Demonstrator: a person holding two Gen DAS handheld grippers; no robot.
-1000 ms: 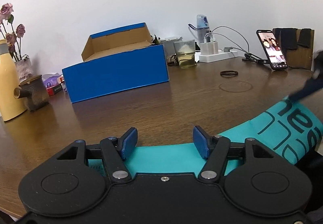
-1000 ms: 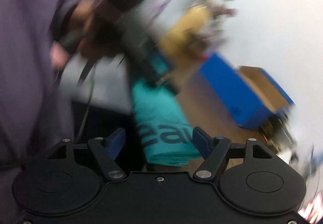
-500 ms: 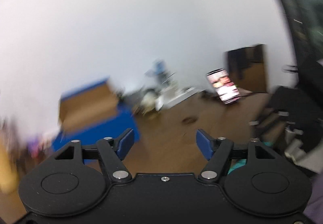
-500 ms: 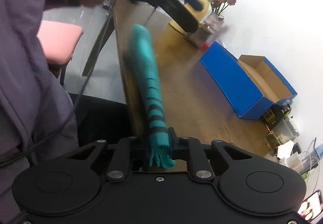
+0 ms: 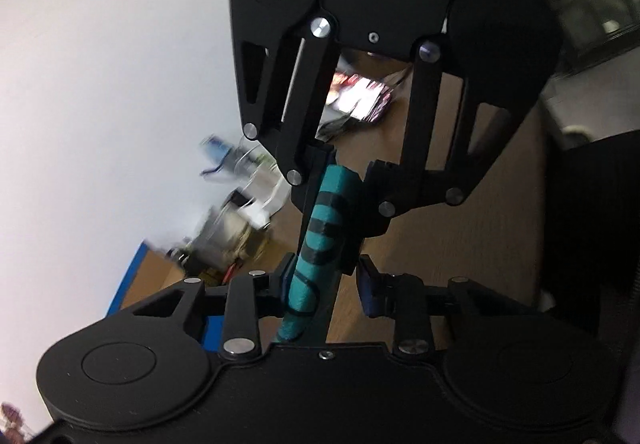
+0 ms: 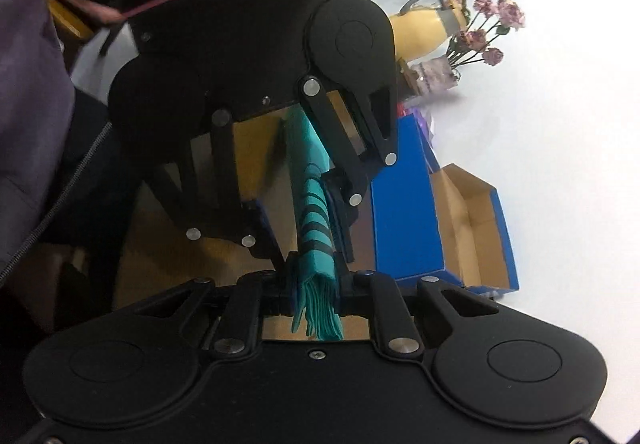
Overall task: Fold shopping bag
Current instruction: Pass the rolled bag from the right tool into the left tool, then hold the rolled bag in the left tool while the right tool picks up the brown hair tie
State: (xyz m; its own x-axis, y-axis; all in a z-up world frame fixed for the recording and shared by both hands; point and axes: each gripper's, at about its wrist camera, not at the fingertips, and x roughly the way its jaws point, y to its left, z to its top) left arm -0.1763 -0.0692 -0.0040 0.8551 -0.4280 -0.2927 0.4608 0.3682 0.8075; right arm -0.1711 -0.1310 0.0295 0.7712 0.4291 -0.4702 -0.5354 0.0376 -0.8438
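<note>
Shopping bag (image 6: 316,228) — teal, black lettering, folded to a narrow band, held in the air between two facing grippers. Right gripper (image 6: 316,284): clamped on one end. Left gripper (image 5: 326,286): fingers apart, the other end between them. Right view only — blue box (image 6: 404,203), flowers (image 6: 486,27).

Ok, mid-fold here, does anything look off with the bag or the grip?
Nothing damaged or spilled. The teal bag is bunched into a narrow strip, clamped by the right gripper, its layered edges fanning unevenly past the fingers. The left gripper is open around the other end, so one end is unsecured.
</note>
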